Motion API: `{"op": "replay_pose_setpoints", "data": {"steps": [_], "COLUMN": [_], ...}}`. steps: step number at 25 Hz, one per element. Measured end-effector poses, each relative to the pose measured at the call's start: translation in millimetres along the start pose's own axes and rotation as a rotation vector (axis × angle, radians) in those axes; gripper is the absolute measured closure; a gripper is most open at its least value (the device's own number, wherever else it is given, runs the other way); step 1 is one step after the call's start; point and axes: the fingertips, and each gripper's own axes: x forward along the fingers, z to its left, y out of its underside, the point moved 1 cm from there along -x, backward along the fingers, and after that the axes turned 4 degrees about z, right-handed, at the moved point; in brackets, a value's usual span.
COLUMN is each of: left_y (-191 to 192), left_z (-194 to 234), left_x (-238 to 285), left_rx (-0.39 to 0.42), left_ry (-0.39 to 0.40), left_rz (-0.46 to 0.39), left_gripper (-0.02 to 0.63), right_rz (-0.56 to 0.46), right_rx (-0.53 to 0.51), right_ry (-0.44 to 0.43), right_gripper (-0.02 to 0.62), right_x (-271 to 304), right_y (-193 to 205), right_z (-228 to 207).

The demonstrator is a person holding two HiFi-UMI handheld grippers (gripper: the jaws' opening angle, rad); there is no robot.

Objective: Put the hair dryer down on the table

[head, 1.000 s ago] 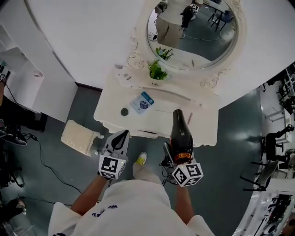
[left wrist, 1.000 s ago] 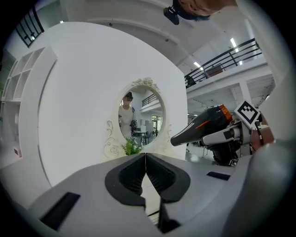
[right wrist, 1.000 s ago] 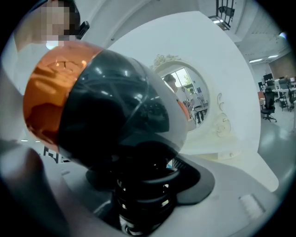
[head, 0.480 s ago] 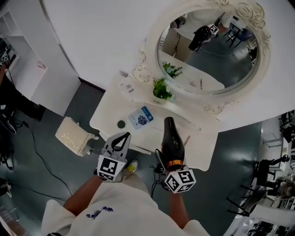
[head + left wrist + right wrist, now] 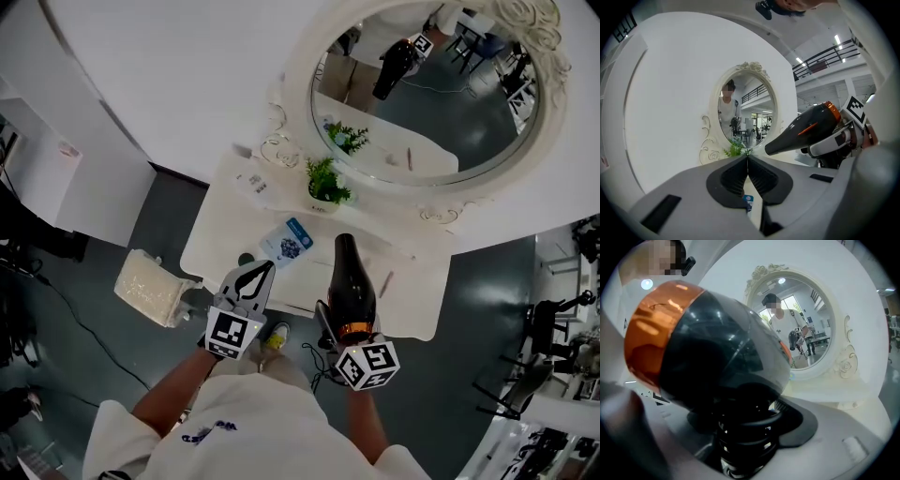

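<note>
Mid-carry: right tongs [image 5: 330, 326] clamp the dryer [image 5: 350, 286] handle over the desk [image 5: 417, 302] front edge. Left tongs [image 5: 260, 274] pinched together, empty. Next, lower it flat.

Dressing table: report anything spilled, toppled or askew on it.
Nothing stands out. The potted plant stands upright by the mirror, the blue packet lies flat, and nothing is spilled. The hair dryer is not yet on the table; the right gripper holds it.
</note>
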Motion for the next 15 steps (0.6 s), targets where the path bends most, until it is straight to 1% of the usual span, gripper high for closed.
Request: {"op": "replay_pose_setpoints", "data": {"steps": [3, 5, 6, 8, 12, 15], "left_y": [1.6, 11.2, 12.3, 12.4, 21.2, 24.2], "left_z": [0.9, -4.1, -3.1, 4.0, 14.2, 11.6], "left_x": [6.4, -0.2, 2.9, 15.4, 26.4, 30.1], "left_rx": [0.018, -0.006, -0.019, -0.014, -0.009, -0.021], "left_ry": [0.025, 0.042, 0.047, 0.047, 0.037, 0.042], "left_rz": [0.002, 0.029, 0.027, 0.007, 0.006, 0.003], "left_gripper": [0.595, 0.597, 0.595, 0.597, 0.597, 0.595], "right_rz": [0.009, 0.033, 0.032, 0.021, 0.035, 0.065], "right_rx": [0.003, 0.027, 0.025, 0.007, -0.014, -0.046], "right_ry": [0.012, 0.017, 0.018, 0.024, 0.054, 0.078], "right_gripper": [0.265, 0.265, 0.265, 0.265, 0.265, 0.265], "right_x": [2.7, -3.9, -2.1, 8.0, 19.7, 19.9], "right_y": [1.5, 9.8, 8.0, 3.0, 15.3, 24.8], "right_z": [1.6, 7.3, 5.8, -0.5, -6.9, -7.1]}}
